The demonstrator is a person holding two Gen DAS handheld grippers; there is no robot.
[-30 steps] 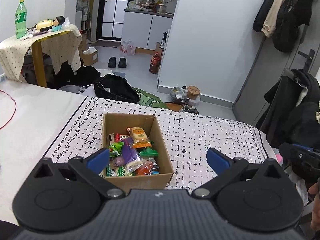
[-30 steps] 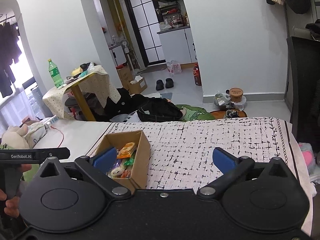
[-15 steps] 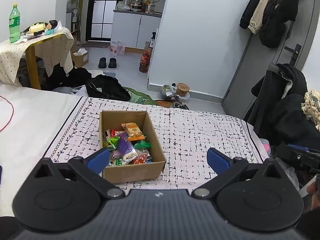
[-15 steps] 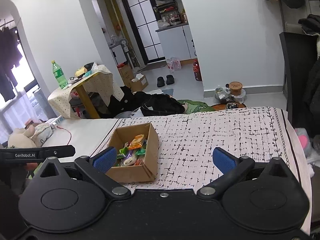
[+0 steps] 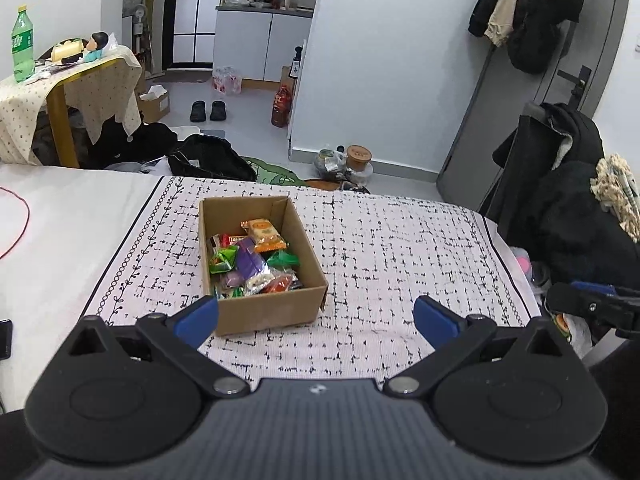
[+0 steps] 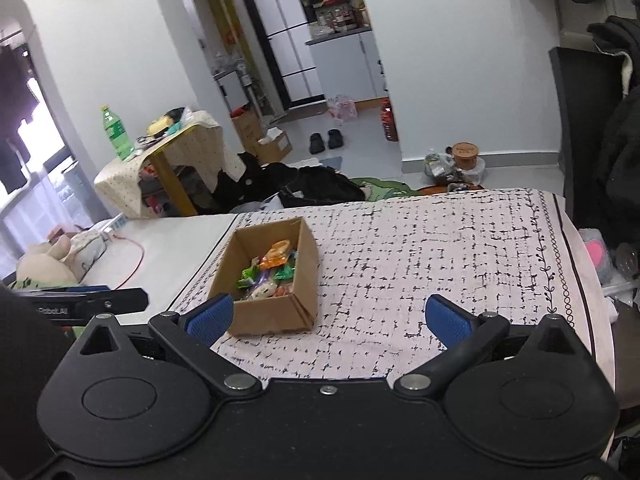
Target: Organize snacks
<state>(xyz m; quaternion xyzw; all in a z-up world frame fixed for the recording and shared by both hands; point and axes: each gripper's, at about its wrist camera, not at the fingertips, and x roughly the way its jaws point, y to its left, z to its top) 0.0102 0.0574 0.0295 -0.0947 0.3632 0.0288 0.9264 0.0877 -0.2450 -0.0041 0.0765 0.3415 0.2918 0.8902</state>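
Nearest in the left wrist view, the left claw (image 5: 316, 316) has its two blue-padded fingers (image 5: 198, 316) spread wide apart, gripping nothing, above a white cloth with a black dash pattern (image 5: 400, 256). In the right wrist view the right claw (image 6: 326, 318) is likewise spread wide with nothing between its blue pads (image 6: 444, 320).

Just beyond the left claw sits an open cardboard box (image 5: 264, 312) on the patterned cloth, its near wall close to the left finger. Inside lies a loose heap of wrapped snacks (image 5: 252, 264): an orange packet (image 5: 264, 234) towards the far end, a purple one (image 5: 248, 260) in the middle, green wrappers (image 5: 222, 258) on either side, and reddish ones near the front. In the right wrist view the same box (image 6: 268, 318) stands ahead and to the left, near the cloth's left border.

At the right edge of the left wrist view the other tool's black body (image 5: 592, 304) shows; at the left edge of the right wrist view a black bar with white lettering (image 6: 84, 304) shows.

To the left of the cloth is plain white bedding (image 5: 60, 232) with a red cable (image 5: 18, 224) curving over it. Further off, a dark bag (image 5: 208, 160) lies on the floor. Beyond it stands a small table under a dotted cloth (image 5: 68, 80) carrying a green bottle (image 5: 20, 44). A pair of black shoes (image 5: 208, 110) sits by a doorway, and coats hang (image 5: 528, 12) at the far right.
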